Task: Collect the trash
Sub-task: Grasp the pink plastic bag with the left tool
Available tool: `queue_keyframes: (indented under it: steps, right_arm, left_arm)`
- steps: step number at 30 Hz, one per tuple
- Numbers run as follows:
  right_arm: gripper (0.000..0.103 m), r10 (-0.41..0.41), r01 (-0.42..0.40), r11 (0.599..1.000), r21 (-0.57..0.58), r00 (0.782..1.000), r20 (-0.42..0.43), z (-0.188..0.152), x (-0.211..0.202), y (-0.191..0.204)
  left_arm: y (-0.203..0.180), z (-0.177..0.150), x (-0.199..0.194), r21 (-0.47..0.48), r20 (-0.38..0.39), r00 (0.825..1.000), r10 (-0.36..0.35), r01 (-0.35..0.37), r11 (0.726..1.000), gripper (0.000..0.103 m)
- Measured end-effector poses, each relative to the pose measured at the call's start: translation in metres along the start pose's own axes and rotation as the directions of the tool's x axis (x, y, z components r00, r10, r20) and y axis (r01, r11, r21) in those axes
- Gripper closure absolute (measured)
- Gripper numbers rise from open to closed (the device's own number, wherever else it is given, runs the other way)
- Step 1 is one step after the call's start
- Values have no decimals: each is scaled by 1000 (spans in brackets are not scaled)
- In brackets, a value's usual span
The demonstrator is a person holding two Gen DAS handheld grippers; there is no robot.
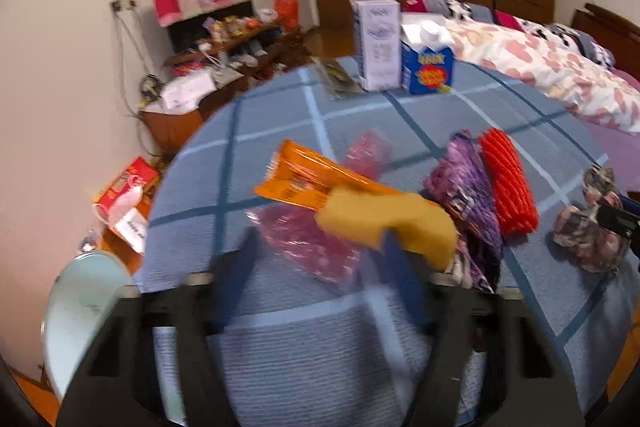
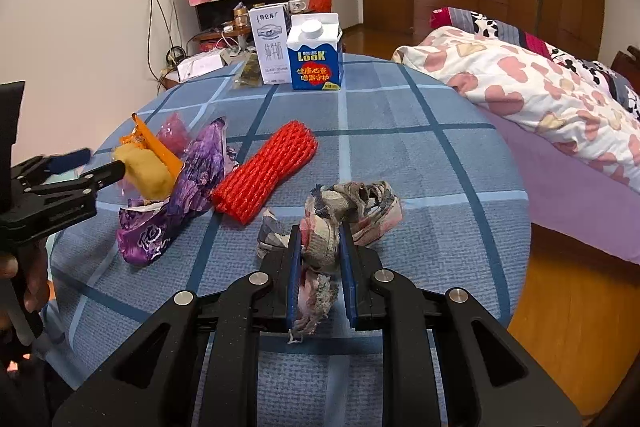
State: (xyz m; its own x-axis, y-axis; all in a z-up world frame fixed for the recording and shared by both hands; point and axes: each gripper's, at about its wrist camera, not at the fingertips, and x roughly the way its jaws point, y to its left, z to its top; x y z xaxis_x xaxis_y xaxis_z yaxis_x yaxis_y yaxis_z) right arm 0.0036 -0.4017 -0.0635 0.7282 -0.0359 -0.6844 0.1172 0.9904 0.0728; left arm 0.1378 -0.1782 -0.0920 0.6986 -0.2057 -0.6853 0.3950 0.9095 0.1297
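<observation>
- A soft, light rag [image 2: 352, 211], lying right of the red net [image 2: 266, 173], is pinched by the right gripper [image 2: 320, 247] at its bunched middle
- A squashy yellow sponge [image 1: 388, 225], left of that net, sits between the left gripper's [image 1: 320, 247] half-closed jaws; whether it is gripped cannot be told

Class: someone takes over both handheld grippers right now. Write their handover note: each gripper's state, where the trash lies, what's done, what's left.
Right gripper: shut on the crumpled rag.
Left gripper: at the yellow sponge; grip not clear.
Still on the table: orange wrapper, pink bag, purple wrapper, red foam net, two cartons.
Done: nothing visibly binned.
Left: everything.
</observation>
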Motion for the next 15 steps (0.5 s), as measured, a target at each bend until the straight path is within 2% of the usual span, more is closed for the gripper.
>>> queue_keyframes:
  steps: [1,2,3,12,14,15]
  right_arm:
    - [84,1,-1,1000,-3,1000,0,0,0,1]
    - [84,3,-2,1000,-5,1000,0,0,0,2]
    - [84,4,-4,1000,-8,1000,2,0,-1,4]
    - [84,-3,4,1000,-30,1000,26,4,-8,14]
    - [84,-18,19,999,-36,999,31,3,-9,13]
    - [84,-25,26,999,-37,999,32,3,-9,12]
  left_arm:
    - [-1,0,2,-2,-8,1000,-13,13,1000,85]
    - [-1,-1,3,-2,-15,999,-31,31,1000,95]
    - [-2,-2,4,0,-21,999,-38,38,999,97]
    - [9,-2,-17,-9,16,999,-38,38,999,99]
    - [10,-2,-22,-19,29,999,-21,21,1000,96]
    - [9,-2,-23,-23,30,999,-22,23,999,89]
